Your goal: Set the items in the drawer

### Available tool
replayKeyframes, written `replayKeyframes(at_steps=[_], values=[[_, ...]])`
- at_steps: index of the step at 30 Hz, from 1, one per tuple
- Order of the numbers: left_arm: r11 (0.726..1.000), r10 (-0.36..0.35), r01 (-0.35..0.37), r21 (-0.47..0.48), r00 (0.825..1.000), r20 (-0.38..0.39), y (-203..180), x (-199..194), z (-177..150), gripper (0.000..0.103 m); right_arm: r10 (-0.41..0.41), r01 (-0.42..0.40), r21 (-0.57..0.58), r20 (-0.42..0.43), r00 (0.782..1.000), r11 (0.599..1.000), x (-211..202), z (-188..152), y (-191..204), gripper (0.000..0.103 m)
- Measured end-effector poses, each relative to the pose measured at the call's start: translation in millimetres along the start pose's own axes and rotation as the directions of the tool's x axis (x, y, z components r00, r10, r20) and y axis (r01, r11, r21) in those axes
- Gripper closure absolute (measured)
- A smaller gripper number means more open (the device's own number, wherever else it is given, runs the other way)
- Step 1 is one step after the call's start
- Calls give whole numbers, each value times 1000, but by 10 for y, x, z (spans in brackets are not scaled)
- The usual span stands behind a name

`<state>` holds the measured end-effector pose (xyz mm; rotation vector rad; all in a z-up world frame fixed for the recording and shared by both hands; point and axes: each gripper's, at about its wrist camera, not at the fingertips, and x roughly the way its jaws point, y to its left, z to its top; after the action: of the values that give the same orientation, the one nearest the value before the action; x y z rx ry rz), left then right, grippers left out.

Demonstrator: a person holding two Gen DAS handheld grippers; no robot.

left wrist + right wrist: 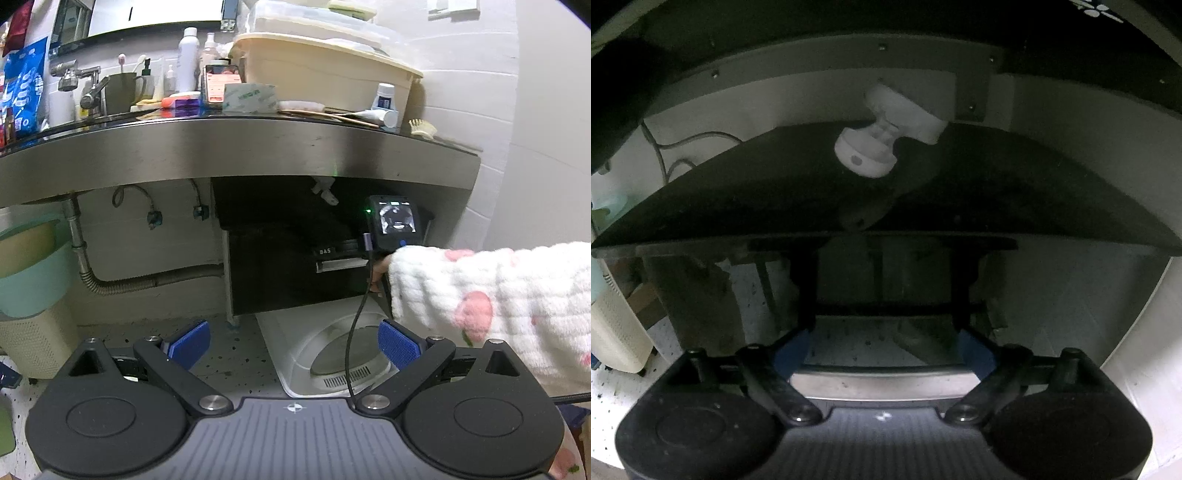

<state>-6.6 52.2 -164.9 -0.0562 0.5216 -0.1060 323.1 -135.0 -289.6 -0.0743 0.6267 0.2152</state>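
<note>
While the right gripper (882, 349) is pushed in against the glossy black drawer (295, 273) front under the desk (236, 147), its blue pads stand apart on either side of the silver handle strip (882, 384), not visibly clamped on it. From the left wrist view the drawer front looks flush with its dark cabinet, and the sleeve (491, 310) reaches in to the handle slot from the right. No item is held in either gripper: the left gripper (293, 345) hangs back with its pads wide apart and nothing between them, low over the speckled floor (240, 354). What lies inside the drawer cannot be seen.

A shut drawer with a gripper at its handle fits two stages: about to be pulled open so items can go in, or just pushed closed with them inside. The pictures do not settle which, so I judge only that the handling of the drawer itself is the step in hand.

Room is tight. The desk's steel edge overhangs the drawer, a small white fitting (866, 155) hangs just above the cabinet top, and a white scale (332, 354) sits on the floor just in front of and below the drawer. To the left, the drain pipe (79, 251) and basins (29, 280) stand well apart, leaving open floor on that side
</note>
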Motion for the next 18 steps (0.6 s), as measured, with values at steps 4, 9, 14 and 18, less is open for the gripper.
replayKeyframes(at_steps=[4, 9, 14, 18], values=[[1000, 2, -2, -6, 1000, -5, 39, 20, 2, 5, -2, 2, 2, 13, 1000, 1000, -115, -43, 20, 11], [1000, 4, -4, -9, 1000, -7, 58, 53, 4, 5, 35, -36, 47, 10, 999, 998, -352, -165, -103, 4], [1000, 7, -7, -1, 1000, -7, 58, 93, 16, 5, 60, -60, 35, 18, 998, 998, -653, -329, -157, 4], [1000, 14, -14, 4, 1000, 8, 67, 109, 61, 5, 78, -78, -7, 24, 997, 997, -990, -414, -95, 4]])
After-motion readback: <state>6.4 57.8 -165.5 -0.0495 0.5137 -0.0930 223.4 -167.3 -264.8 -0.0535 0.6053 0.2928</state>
